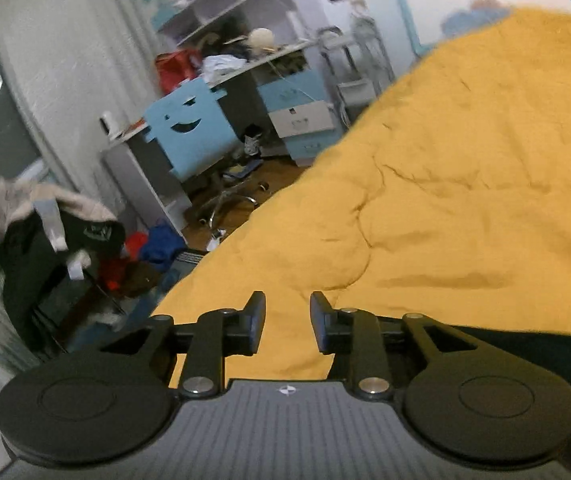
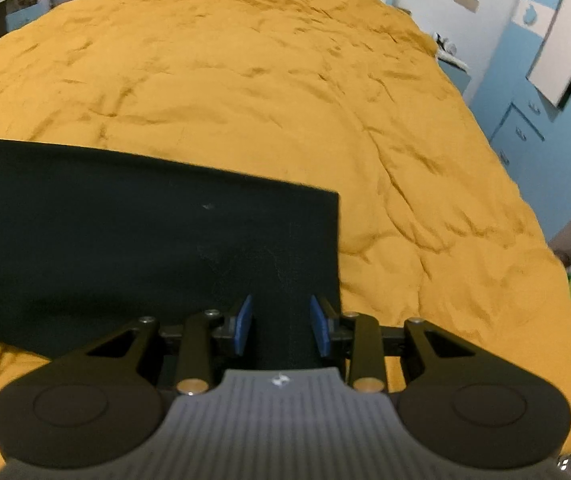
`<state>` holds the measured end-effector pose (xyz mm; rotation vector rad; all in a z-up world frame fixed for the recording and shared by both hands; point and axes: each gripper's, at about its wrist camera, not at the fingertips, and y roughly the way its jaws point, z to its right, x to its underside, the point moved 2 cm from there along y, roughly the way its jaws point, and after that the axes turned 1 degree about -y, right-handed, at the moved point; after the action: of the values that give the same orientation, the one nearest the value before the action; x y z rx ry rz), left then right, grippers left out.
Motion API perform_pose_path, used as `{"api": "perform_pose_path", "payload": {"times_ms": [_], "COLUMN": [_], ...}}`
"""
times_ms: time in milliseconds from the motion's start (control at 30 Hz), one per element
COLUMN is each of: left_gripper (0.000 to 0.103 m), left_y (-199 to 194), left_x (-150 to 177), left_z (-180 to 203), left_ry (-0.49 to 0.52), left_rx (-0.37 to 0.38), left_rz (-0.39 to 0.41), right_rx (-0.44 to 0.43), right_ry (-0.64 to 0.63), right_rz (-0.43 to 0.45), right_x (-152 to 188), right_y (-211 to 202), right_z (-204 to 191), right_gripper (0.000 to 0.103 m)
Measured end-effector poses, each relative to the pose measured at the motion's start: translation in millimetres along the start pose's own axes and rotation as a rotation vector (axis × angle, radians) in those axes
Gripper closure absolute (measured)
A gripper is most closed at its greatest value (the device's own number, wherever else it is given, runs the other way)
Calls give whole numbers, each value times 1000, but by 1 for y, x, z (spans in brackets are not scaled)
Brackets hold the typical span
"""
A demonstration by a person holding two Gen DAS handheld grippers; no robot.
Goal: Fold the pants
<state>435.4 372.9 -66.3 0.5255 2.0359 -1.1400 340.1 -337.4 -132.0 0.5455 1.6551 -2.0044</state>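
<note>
The black pants [image 2: 145, 240] lie flat as a smooth rectangle on the yellow bedspread [image 2: 245, 80], their right edge straight. My right gripper [image 2: 281, 322] hovers over the near right part of the pants. Its blue pads [image 2: 245, 324] stand apart and no fabric is pinched between them. In the left wrist view my left gripper [image 1: 287, 320] is open over the bare yellow bedspread [image 1: 465, 180] near the bed's edge, with nothing between its black fingers. A dark strip of the pants [image 1: 525, 340] shows just to the right of it.
Left of the bed stand a desk with a blue chair [image 1: 189, 136], blue drawers [image 1: 301, 120], shelves and clothes piled on the floor [image 1: 141, 256]. A dark coat hangs on a chair [image 1: 45, 248]. Blue and white cabinets [image 2: 525, 120] line the bed's far right side.
</note>
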Motion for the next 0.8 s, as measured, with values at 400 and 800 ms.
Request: {"api": "perform_pose_path", "payload": {"times_ms": [400,800], "left_gripper": [71,71], "left_y": [-55,-89], "left_x": [40,52], "left_z": [-59,-86], "left_ry": [-141,-213], "left_rx": [243,362], "left_rz": [-154,-152], "right_rx": [-249,-309], "right_ry": [-88,-249], "right_rz": [17,13], "right_x": [7,37], "right_y": [-63,-71], "right_z": [-104,-229], "right_gripper": [74,75]}}
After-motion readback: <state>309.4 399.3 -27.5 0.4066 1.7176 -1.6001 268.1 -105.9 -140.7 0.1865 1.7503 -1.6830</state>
